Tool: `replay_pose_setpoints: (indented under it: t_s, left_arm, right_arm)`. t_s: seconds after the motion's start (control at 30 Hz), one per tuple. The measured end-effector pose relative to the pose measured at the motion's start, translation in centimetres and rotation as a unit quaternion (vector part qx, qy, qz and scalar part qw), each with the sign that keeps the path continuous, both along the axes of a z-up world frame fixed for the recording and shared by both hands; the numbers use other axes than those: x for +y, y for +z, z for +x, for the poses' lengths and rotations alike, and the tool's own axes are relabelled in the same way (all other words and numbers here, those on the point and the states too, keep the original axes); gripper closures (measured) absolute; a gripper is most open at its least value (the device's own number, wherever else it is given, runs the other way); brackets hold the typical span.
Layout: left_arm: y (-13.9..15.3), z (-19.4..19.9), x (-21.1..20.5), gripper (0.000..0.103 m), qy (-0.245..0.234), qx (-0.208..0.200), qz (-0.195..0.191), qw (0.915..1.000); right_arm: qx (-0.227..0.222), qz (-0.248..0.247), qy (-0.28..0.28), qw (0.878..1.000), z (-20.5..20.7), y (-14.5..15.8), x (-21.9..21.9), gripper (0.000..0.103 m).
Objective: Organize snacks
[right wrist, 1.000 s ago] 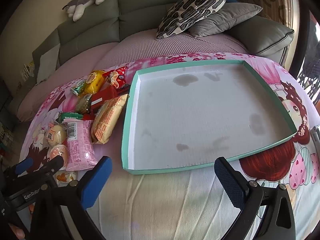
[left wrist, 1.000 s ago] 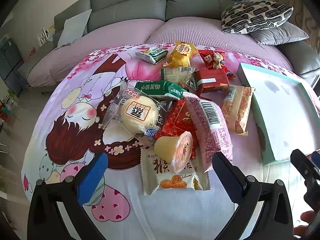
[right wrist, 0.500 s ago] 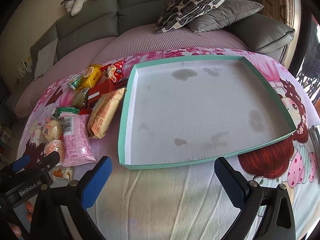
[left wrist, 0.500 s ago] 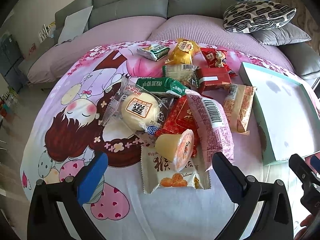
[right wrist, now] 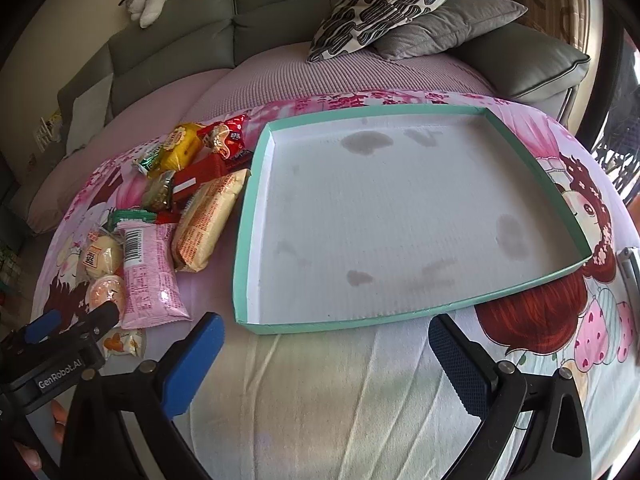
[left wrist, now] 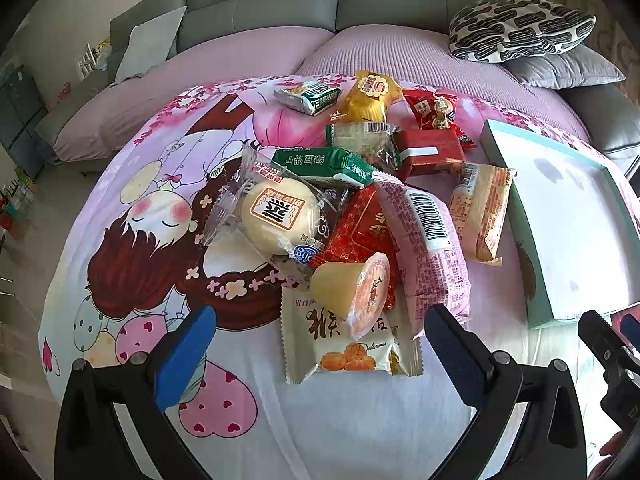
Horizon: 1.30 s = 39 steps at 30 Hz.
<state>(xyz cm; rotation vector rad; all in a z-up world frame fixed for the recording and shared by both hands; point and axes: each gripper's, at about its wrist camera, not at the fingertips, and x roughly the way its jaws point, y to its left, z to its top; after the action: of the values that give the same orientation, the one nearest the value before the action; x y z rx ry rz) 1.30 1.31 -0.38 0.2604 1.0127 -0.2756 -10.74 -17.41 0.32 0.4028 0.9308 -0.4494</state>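
Starting the first pick, tray still bare

Hovering over the snack pile (left wrist: 360,208), we have the left gripper (left wrist: 320,344) with fingers spread wide and nothing between them. The right gripper (right wrist: 324,356) is likewise wide and unloaded, parked at the near edge of the teal tray (right wrist: 256,220). Landmark is the tray: all snacks lie to its left on the cartoon bedsheet (left wrist: 152,240), none inside it. Nearest the tray's left wall is the beige cracker pack (right wrist: 208,220); left of that, the pink barcode pack (right wrist: 148,272). Farther left and nearer us, the jelly cup (left wrist: 356,292) lies tipped on its side atop the white packet with orange print (left wrist: 352,344). We judge sorting has not begun. Next move likely needs the left gripper to drop onto the jelly cup, close across its body, then carry right into the tray. The cup is round and may roll.
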Motion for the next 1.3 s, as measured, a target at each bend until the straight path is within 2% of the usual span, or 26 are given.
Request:
replay_pose_setpoints:
  t_s: [1.3]
  left_arm:
    - [0.08,0.15,0.27,0.0,0.001,-0.001,-0.003,1.0]
  right_arm:
    - [-0.003,0.01,0.001,1.0,-0.06,-0.17,-0.16,0.0]
